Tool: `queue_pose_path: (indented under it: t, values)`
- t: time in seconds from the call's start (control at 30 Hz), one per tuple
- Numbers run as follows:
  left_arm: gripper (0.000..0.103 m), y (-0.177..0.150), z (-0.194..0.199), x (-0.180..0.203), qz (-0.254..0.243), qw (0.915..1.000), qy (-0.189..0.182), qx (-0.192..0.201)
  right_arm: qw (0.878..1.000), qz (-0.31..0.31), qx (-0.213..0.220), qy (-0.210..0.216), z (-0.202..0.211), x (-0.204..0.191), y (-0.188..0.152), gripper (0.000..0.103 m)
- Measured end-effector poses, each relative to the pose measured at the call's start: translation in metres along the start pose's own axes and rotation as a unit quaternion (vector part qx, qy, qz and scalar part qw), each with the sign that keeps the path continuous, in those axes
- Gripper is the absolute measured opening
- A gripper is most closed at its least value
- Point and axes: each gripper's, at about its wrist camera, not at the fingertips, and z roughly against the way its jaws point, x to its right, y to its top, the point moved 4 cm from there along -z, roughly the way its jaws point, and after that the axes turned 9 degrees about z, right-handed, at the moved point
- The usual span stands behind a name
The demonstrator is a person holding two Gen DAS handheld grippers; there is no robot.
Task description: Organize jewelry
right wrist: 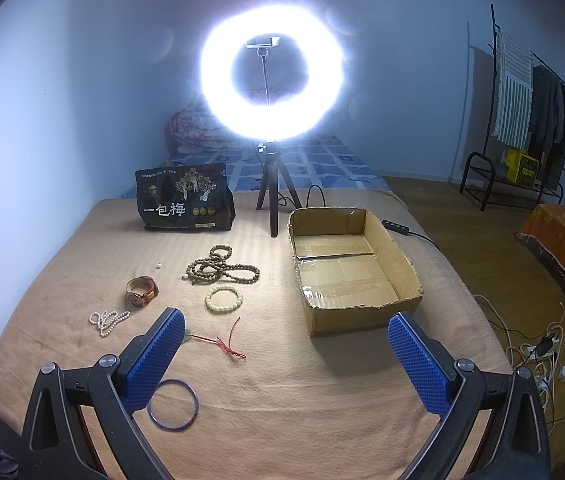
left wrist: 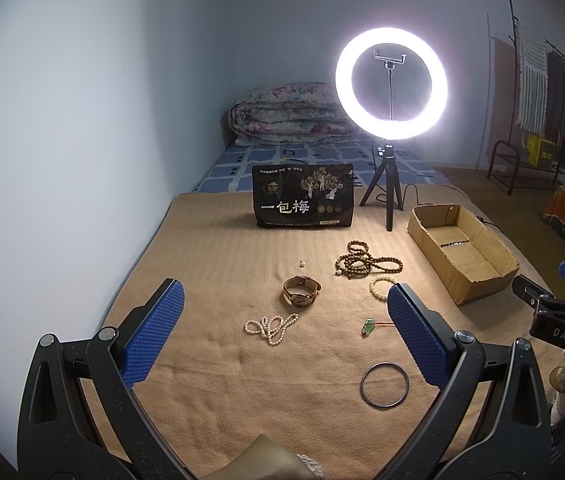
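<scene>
Jewelry lies on a tan blanket [left wrist: 210, 248]: a brown-strap watch [left wrist: 300, 291] [right wrist: 141, 289], a pearl necklace [left wrist: 271, 326] [right wrist: 108, 320], wooden prayer beads [left wrist: 364, 260] [right wrist: 222, 269], a pale bead bracelet [left wrist: 380, 286] [right wrist: 223, 299], a green pendant on red cord [left wrist: 370, 327] [right wrist: 222, 340], a dark bangle [left wrist: 384, 384] [right wrist: 173, 404] and a small loose pearl [left wrist: 303, 264]. An open cardboard box [left wrist: 462, 246] [right wrist: 352, 264] sits to the right. My left gripper [left wrist: 284, 334] and right gripper [right wrist: 286, 360] are open, empty, above the blanket's near part.
A lit ring light on a tripod [left wrist: 390, 84] [right wrist: 270, 76] and a black snack bag [left wrist: 302, 196] [right wrist: 184, 198] stand at the back. A folded quilt [left wrist: 286, 114] lies behind. Cables [right wrist: 538, 352] and a clothes rack [right wrist: 522, 120] are on the right.
</scene>
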Motion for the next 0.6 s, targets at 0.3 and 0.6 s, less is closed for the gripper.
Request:
queue_pose_path:
  t: [0.3,0.6]
  values:
    - [0.103,-0.003,-0.016,-0.004,0.008,0.9998,0.007,-0.016,1.0,0.003,-0.012,0.006,-0.011,-0.009,0.006,0.103]
    - [0.103,-0.006,-0.035,-0.013,0.019,0.9989,0.02,-0.039,1.0,0.016,-0.023,0.013,-0.025,-0.022,0.009,0.103]
